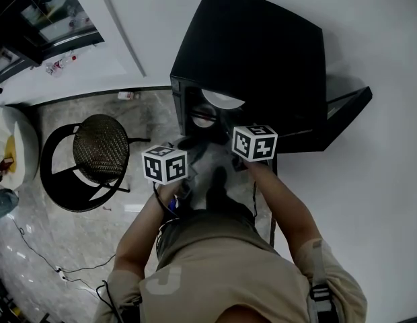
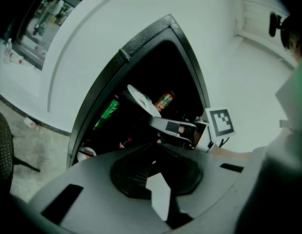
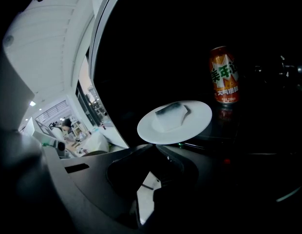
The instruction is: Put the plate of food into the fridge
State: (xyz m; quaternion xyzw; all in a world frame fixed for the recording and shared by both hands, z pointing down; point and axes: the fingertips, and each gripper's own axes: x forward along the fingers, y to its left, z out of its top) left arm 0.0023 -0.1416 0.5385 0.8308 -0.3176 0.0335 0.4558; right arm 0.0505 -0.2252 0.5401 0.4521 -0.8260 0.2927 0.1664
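A white plate (image 3: 175, 122) with a pale block of food (image 3: 171, 116) hangs inside the dark black fridge (image 1: 262, 46). My right gripper (image 3: 156, 146) is shut on the plate's near rim. The left gripper view shows the same plate (image 2: 138, 97) tilted in the fridge opening, with the right gripper (image 2: 158, 122) at its edge. My left gripper (image 2: 156, 147) is shut with nothing in it and hovers just outside the opening, left of the right one. From the head view the plate (image 1: 222, 99) shows at the top of the opening.
An orange can (image 3: 224, 74) stands on the shelf just behind the plate. A green bottle (image 2: 107, 112) and a small white dish (image 2: 86, 153) sit lower left in the fridge. The fridge door (image 1: 343, 110) stands open to the right. A round wicker chair (image 1: 101, 140) is on the left.
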